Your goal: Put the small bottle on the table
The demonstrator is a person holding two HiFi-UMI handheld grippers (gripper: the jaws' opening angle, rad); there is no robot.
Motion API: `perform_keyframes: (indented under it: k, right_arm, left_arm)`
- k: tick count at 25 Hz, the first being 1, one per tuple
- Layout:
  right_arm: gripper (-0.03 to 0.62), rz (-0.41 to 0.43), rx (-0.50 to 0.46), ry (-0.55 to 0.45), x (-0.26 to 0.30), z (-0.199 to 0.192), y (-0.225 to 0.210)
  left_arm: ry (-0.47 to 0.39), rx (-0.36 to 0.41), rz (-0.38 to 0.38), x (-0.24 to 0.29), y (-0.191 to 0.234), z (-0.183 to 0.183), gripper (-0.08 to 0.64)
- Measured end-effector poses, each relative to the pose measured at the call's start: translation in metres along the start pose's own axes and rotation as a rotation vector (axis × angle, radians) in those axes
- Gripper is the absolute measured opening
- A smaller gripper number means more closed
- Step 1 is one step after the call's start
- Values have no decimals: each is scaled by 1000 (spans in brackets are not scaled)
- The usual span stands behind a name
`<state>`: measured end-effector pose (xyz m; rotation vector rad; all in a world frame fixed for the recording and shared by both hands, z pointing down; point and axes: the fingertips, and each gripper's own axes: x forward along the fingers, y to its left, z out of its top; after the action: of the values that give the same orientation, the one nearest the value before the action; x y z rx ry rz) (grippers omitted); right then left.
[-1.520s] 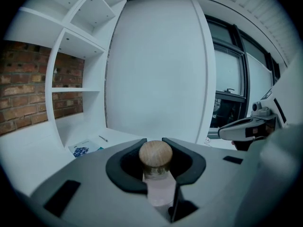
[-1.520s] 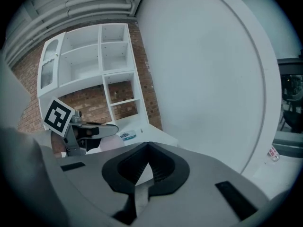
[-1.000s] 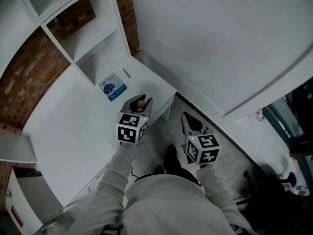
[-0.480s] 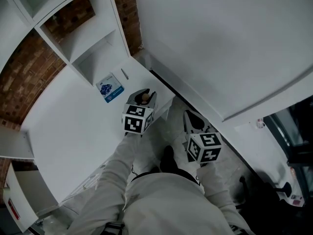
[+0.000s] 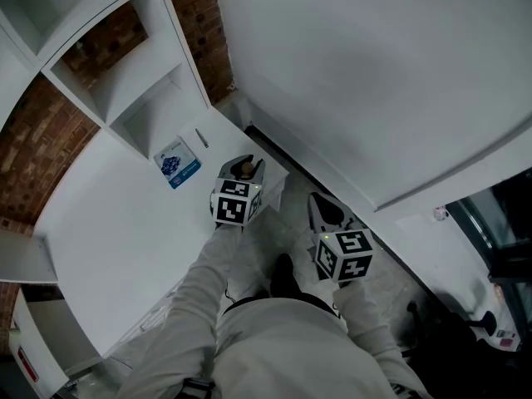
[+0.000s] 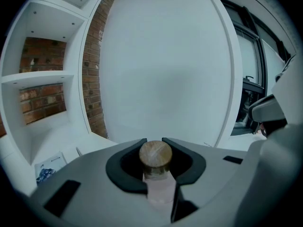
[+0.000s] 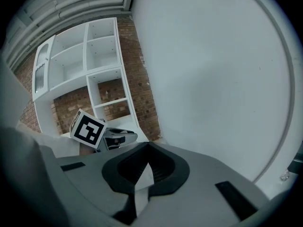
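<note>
The small bottle (image 6: 155, 156) has a clear pinkish body and a round wooden cork. It stands upright between the dark pads of my left gripper (image 6: 154, 148), which is shut on it just below the cork. In the head view the left gripper (image 5: 246, 167) hovers over the near right corner of the white table (image 5: 116, 223), with the bottle's cork (image 5: 247, 168) showing between the jaws. My right gripper (image 5: 326, 212) hangs lower right of it, off the table and above the floor. Its jaws (image 7: 147, 144) meet at the tips with nothing in them.
A blue and white leaflet (image 5: 176, 163) and a thin pen-like stick (image 5: 201, 138) lie on the table near the white shelf unit (image 5: 125, 65). A brick wall (image 5: 33, 148) stands behind. A large white panel (image 5: 374, 73) rises right of the table.
The left gripper with the bottle has drifted slightly away from the leaflet, toward the table's right corner. The head view has swung a little. The right gripper has barely moved.
</note>
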<state>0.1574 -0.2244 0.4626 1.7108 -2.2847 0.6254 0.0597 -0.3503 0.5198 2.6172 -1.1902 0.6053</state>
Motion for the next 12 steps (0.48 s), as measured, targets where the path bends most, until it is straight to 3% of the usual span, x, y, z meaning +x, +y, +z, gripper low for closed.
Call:
perform_keyframes:
  k: [12]
  right_arm:
    - [28, -6, 11, 11, 9, 0, -13]
  left_arm:
    - [23, 17, 15, 31, 6, -6, 110]
